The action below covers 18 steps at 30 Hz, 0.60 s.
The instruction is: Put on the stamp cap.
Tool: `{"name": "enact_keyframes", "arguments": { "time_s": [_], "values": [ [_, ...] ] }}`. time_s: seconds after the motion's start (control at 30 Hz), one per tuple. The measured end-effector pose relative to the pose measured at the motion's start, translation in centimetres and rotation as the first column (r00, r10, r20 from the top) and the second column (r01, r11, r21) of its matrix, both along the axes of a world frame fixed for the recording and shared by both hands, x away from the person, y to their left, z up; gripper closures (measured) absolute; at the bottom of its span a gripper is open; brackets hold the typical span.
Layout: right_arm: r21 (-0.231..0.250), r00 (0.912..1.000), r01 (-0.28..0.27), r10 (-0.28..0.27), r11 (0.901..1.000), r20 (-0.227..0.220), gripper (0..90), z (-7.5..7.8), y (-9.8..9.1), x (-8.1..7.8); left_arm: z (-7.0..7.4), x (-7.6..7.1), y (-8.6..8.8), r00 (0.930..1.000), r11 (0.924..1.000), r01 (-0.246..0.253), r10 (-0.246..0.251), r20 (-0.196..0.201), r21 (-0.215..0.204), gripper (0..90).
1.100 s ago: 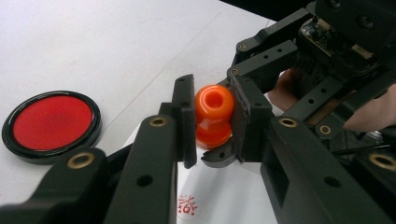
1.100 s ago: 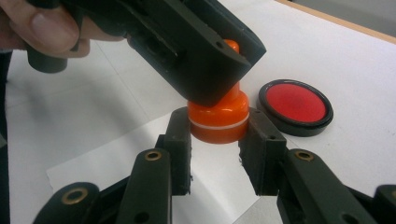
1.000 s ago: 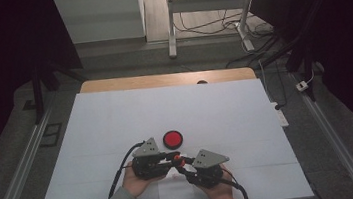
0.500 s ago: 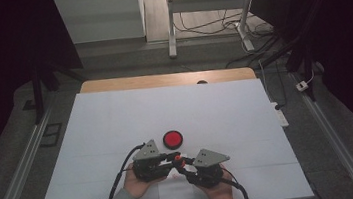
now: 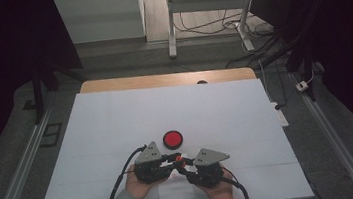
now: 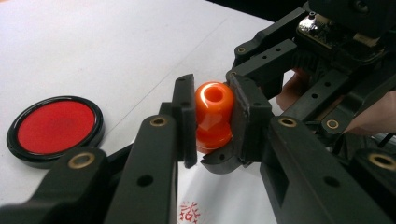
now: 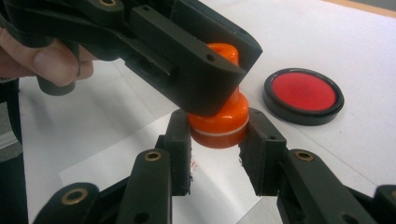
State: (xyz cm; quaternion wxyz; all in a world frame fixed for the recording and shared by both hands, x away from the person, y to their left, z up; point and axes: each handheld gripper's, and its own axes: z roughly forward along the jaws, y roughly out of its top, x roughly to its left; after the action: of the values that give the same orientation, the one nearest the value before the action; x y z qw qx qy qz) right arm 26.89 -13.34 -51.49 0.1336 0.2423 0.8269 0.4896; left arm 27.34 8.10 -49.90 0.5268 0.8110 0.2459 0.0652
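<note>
Orange stamp at frame centre: left tongs grip its knob, right tongs clamp its base, steadying it above paper.

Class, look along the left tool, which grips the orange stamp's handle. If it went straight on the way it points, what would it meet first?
Most likely the right tool, which faces it and is shut on the base of the same orange stamp; depth is hard to judge.
</note>
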Motion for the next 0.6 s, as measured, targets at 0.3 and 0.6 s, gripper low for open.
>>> {"name": "enact_keyframes", "arguments": {
  "time_s": [0.3,0.6],
  "values": [
    [-0.029,1.0,0.009,-0.009,0.9995,0.003,65.1,-0.17,0.06,-0.07,-0.46,-0.1,-0.18,1.0,1.0,-0.007,0.007,-0.005,0.0,73.0],
    [-0.061,0.9996,-0.012,0.014,0.998,0.023,64.9,-0.13,0.15,-0.1,-0.54,0.06,-0.06,0.9994,1.0,-0.002,0.002,-0.034,-0.007,72.8]
  ]
}}
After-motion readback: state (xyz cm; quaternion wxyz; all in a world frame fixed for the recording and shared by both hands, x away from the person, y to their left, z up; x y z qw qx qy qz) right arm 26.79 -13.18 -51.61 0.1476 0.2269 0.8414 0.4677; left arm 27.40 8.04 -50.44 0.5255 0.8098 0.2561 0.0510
